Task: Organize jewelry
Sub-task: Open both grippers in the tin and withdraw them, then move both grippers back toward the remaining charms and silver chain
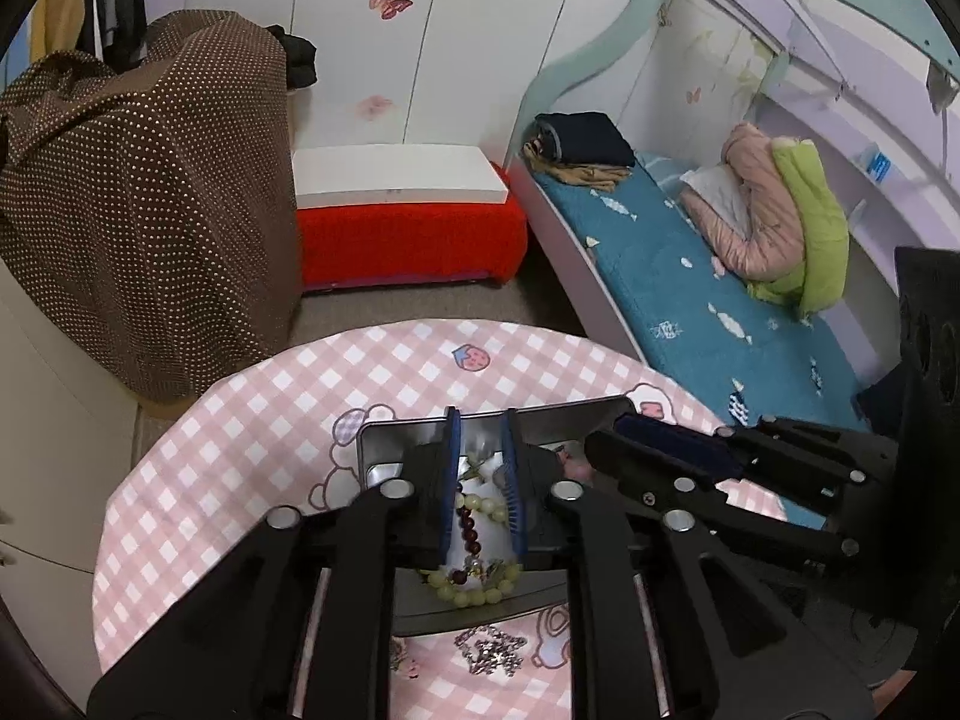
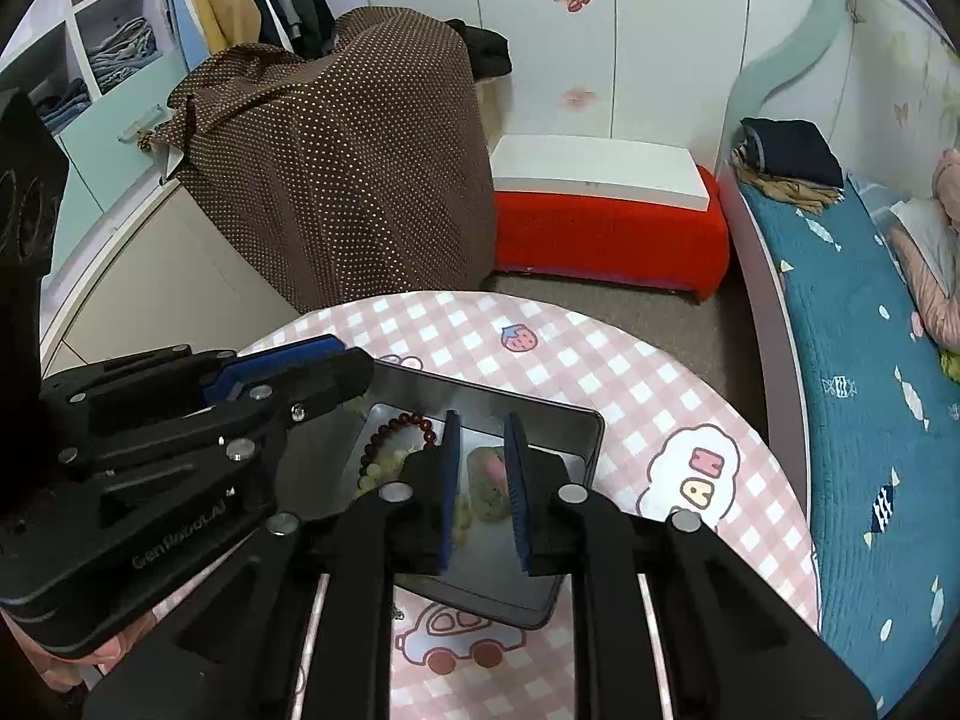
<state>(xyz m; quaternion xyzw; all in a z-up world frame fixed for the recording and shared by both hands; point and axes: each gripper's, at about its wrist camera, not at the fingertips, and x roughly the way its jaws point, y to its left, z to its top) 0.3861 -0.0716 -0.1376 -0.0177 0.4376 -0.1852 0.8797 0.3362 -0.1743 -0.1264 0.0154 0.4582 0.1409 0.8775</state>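
since the silver chain necklace (image 1: 489,651) lies loose on the pink checked tabletop (image 1: 240,420), just outside the near rim of the metal tray (image 1: 384,438), the coming move prob turns on that gap: the chain sits below and behind the left claw (image 1: 483,489), back toward the wrist, not ahead of the tips. in the left view the left claw hangs over the tray w/ its blue pads (image 1: 451,480) parted a moderate way, nothing pinched between them; the beaded bracelet (image 1: 474,564), pale yellow beads w/ a dark red run, lies in the tray under and between them, its strand running roughly along the finger line toward the near rim. can't tell if pads touch beads. the right claw (image 2: 485,483) comes in from the right side of the same tray, jaws also parted a moderate way and empty, over a pale pink-green piece (image 2: 489,480) too blurred to name. in the right view the bracelet (image 2: 390,438) sits to that claw's left, under the left claw's body. judgement: the left claw is nearer the chain but would need to back up toward the near edge and tip down; the chain is a bunched heap w/ no clear long axis, so approach angle matters little, though a thin chain may slip from flat pads.
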